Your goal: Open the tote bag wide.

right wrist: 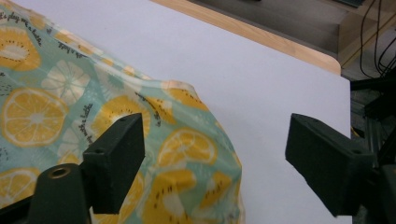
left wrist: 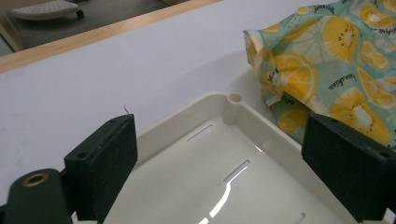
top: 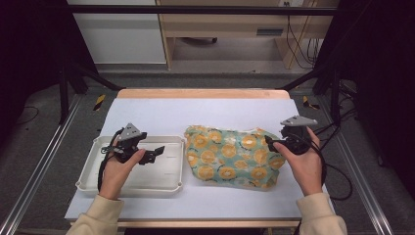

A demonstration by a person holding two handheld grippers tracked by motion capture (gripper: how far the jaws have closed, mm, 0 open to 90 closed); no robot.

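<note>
The lemon-print cloth (right wrist: 116, 121) bears small dark cursive lettering between the fruit slices; in the right gripper view one line reads roughly "play with a bubble"; in the left gripper view the script (left wrist: 340, 83) is too small to read.

Lemon-print cloth (top: 232, 155) beside white tray (top: 98, 171)

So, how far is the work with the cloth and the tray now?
Nothing looks done yet. The lemon-print cloth lies rumpled on the table, beside the white tray, which holds nothing. The left gripper hovers open over the tray; the right gripper is open at the cloth's right edge, not gripping. Taking hold of the cloth and handling it is all still left.
</note>
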